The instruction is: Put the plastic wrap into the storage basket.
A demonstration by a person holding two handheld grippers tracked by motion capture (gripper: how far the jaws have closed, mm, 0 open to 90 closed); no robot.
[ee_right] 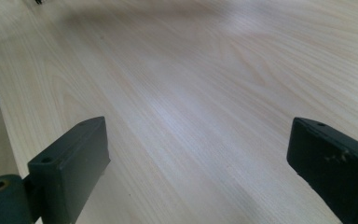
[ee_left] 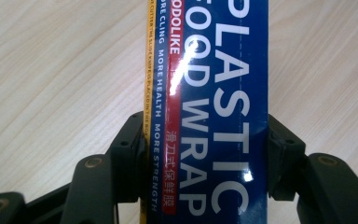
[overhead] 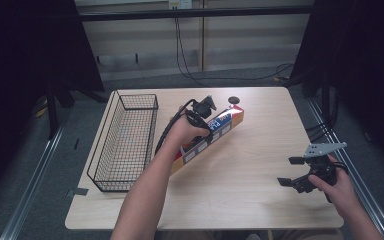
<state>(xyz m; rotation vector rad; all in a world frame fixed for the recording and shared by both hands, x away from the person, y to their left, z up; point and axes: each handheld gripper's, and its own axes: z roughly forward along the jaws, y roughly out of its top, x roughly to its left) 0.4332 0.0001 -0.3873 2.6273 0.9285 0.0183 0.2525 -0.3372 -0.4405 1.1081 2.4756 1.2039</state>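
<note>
pale wooden desk [overhead: 240, 170] carries a black wire basket [overhead: 125, 142] at its left edge. the left gripper [overhead: 200, 131] has its fingers [ee_left: 128, 156] clenched across the long blue cardboard box of plastic food wrap [overhead: 211, 134], gripping it near the middle, probably so it stays balanced, beside the basket. the right gripper [overhead: 291, 172] rests near the right edge, fingers [ee_right: 70, 163] spread, holding nothing.

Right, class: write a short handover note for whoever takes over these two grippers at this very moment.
Left gripper: shut on the plastic food wrap box, one end raised off the table.
Right gripper: open, holding nothing, over the table's right side.
Wire basket: at the table's left, nothing in it.
Done: box gripped.
Left: probably carrying the box into the basket and releasing it.
</note>
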